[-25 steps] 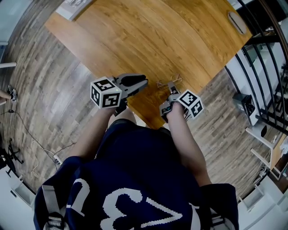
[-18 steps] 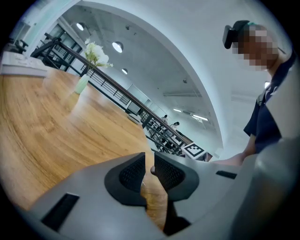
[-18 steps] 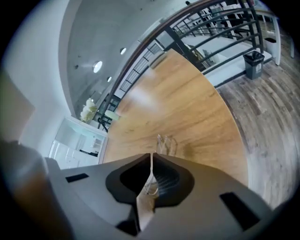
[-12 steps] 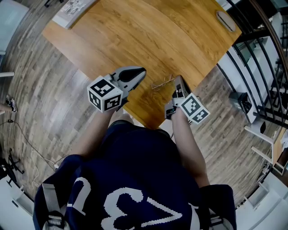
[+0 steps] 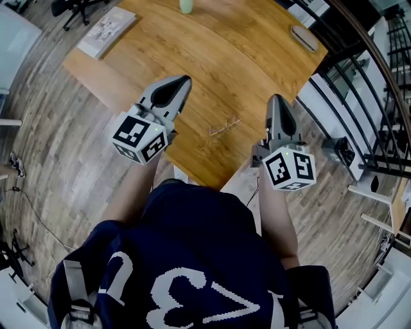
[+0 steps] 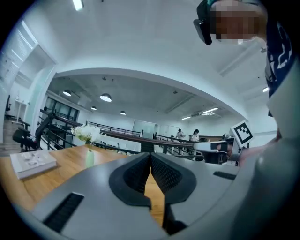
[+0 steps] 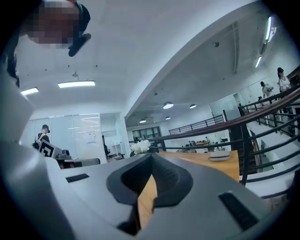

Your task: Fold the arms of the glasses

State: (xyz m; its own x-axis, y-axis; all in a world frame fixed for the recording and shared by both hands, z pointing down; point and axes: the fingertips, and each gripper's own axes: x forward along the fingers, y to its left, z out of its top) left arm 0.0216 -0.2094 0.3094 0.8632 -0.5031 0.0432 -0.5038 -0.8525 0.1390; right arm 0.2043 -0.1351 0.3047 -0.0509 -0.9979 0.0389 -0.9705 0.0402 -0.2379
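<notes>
The thin-framed glasses (image 5: pixel 222 126) lie on the wooden table (image 5: pixel 257 58) near its front edge, with nothing touching them. My left gripper (image 5: pixel 184 81) hangs above the table to their left; its jaws have just closed and it is shut on nothing. In the left gripper view the left gripper (image 6: pixel 150 157) shows both pads pressed together. My right gripper (image 5: pixel 276 99) is up in the air to the right of the glasses, also shut and empty. The right gripper (image 7: pixel 151 159) has no gap between its pads. Both point level, away from the person.
A booklet (image 5: pixel 106 30) lies at the table's far left corner. A pale green vase (image 5: pixel 186 5) with white flowers (image 6: pixel 86 132) stands at the back. A grey oval case (image 5: pixel 304 37) lies at the far right. A black railing (image 5: pixel 366 77) runs beyond the table's right side.
Both grippers have risen from the table beside the glasses and spread apart, rolling as they went. The glasses stay on the table, free of both.
</notes>
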